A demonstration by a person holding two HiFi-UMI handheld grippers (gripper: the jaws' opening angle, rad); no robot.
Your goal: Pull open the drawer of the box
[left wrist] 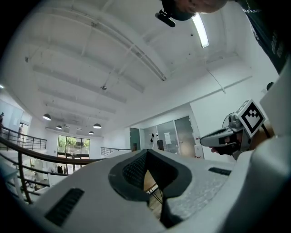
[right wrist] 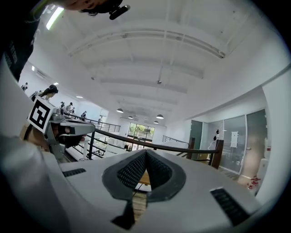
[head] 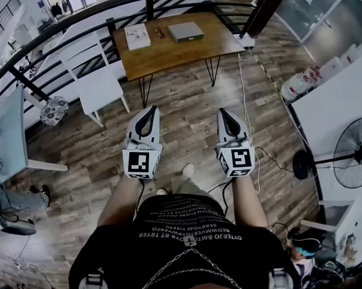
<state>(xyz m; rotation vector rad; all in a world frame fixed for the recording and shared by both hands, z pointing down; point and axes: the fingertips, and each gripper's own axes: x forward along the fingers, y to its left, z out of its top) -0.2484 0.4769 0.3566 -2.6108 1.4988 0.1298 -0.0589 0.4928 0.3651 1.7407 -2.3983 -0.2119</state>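
**Item 1.** Left white two-jaw gripper with black-and-white marker cube (head: 150, 109): lower centre-left of the head view, held out level. Its own view shows the dark ribbed pads pressed together at the tip, with nothing between them.

**Item 2.** Right white two-jaw gripper with marker cube (head: 224, 110): lower centre-right of the head view, beside Item 1 but apart from it. Its jaws are likewise pressed together and hold nothing.

**Item 3.** Flat grey rectangular box (head: 185, 31): top centre of the head view, lying on the brown wooden table with black hairpin legs (head: 171, 51), well apart from both grippers. No drawer front can be made out. Only the head view shows the box. Each gripper view shows just a sliver of wood through the gap below its pads.

**Item 4.** On the same table, to the left of the box: a white square booklet (head: 137, 36).

**Item 5.** White chair (head: 99, 87): left of the table.

**Item 6.** Black standing fan (head: 354, 152): right edge of the head view.

**Item 7.** White ceiling with a long strip light (left wrist: 200, 31): seen in the gripper views only. Each of those views also shows the other gripper at its edge.
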